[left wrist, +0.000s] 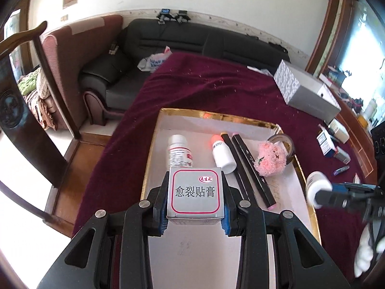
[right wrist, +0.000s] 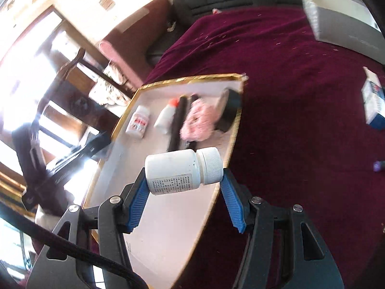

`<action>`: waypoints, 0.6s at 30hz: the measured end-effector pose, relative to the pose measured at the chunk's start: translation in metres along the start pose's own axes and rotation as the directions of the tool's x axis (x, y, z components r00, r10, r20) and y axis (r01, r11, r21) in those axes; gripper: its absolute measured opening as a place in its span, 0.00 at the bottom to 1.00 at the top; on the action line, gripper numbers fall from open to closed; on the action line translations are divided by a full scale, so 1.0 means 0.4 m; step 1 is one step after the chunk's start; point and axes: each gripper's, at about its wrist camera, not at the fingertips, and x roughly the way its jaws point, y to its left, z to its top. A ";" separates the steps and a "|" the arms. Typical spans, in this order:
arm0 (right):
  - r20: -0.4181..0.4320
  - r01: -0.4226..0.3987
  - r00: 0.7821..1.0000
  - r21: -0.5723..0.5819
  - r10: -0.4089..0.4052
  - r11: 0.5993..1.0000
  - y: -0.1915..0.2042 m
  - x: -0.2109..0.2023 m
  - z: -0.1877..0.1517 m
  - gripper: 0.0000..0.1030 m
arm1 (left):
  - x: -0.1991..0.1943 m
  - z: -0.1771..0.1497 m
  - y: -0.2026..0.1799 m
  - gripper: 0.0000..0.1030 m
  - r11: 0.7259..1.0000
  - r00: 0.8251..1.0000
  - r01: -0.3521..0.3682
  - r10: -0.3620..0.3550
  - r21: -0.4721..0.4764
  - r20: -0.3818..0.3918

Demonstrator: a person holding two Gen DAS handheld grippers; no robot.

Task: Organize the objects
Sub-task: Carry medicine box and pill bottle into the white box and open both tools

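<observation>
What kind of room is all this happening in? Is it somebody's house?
Most likely a home living room. A black leather sofa stands against the wall beyond a table draped in a maroon cloth, and a dark wooden chair stands at the left.

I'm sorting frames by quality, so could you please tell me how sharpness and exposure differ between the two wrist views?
Left wrist view: sharp, the silver box print legible, the white bottle at the right edge soft. Right wrist view: motion blur smears the tray contents, though the held white bottle stays crisp; windows at left are blown out.
</observation>
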 end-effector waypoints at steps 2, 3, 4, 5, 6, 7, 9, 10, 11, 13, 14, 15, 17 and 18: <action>-0.027 -0.010 1.000 -0.033 0.009 0.999 0.026 0.027 -0.006 0.56 | 0.022 -0.004 -0.015 0.28 1.000 1.000 -0.008 0.009 0.024 -0.020; -0.041 -0.008 0.999 -0.056 0.006 0.998 0.044 0.045 -0.010 0.56 | 0.033 -0.007 -0.018 0.28 0.999 0.999 -0.020 0.021 0.033 -0.028; -0.051 -0.004 0.999 -0.076 0.000 0.997 0.056 0.059 -0.012 0.56 | 0.040 -0.009 -0.020 0.28 0.999 0.999 -0.026 0.027 0.038 -0.035; -0.056 0.000 0.998 -0.089 -0.005 0.996 0.064 0.068 -0.014 0.56 | 0.045 -0.011 -0.019 0.28 0.999 0.999 -0.029 0.031 0.039 -0.044; -0.063 0.005 0.998 -0.106 -0.011 0.994 0.075 0.081 -0.017 0.56 | 0.055 -0.012 -0.019 0.28 0.999 0.998 -0.034 0.036 0.040 -0.059; -0.072 0.004 0.997 -0.122 -0.013 0.993 0.087 0.095 -0.020 0.56 | 0.063 -0.013 -0.019 0.28 0.999 0.996 -0.033 0.035 0.037 -0.076; -0.090 -0.003 0.996 -0.147 -0.010 0.989 0.101 0.113 -0.025 0.56 | 0.074 -0.015 -0.018 0.28 0.999 0.994 -0.034 0.038 0.036 -0.105; -0.096 -0.003 0.995 -0.168 -0.014 0.986 0.111 0.120 -0.031 0.56 | 0.079 -0.015 -0.018 0.28 0.998 0.992 -0.041 0.045 0.037 -0.118; -0.101 -0.001 0.995 -0.185 -0.018 0.983 0.121 0.129 -0.035 0.56 | 0.086 -0.017 -0.017 0.28 0.998 0.990 -0.051 0.056 0.036 -0.128; -0.113 0.000 0.993 -0.223 -0.026 0.975 0.143 0.146 -0.046 0.56 | 0.097 -0.018 -0.006 0.28 0.998 0.986 -0.062 0.063 0.014 -0.151; -0.116 0.001 0.993 -0.233 -0.029 0.972 0.150 0.152 -0.049 0.56 | 0.098 -0.017 0.002 0.28 0.999 0.987 -0.053 0.051 -0.007 -0.154; -0.121 0.001 0.992 -0.246 -0.032 0.969 0.159 0.162 -0.051 0.56 | 0.095 -0.016 0.012 0.29 0.999 0.988 -0.045 0.040 -0.030 -0.149; -0.122 0.009 0.992 -0.258 -0.042 0.966 0.169 0.177 -0.052 0.56 | 0.090 -0.013 0.021 0.30 0.998 0.990 -0.041 0.033 -0.052 -0.139; -0.123 0.016 0.991 -0.267 -0.050 0.964 0.175 0.187 -0.050 0.56 | 0.088 -0.013 0.024 0.30 0.998 0.990 -0.033 0.024 -0.061 -0.137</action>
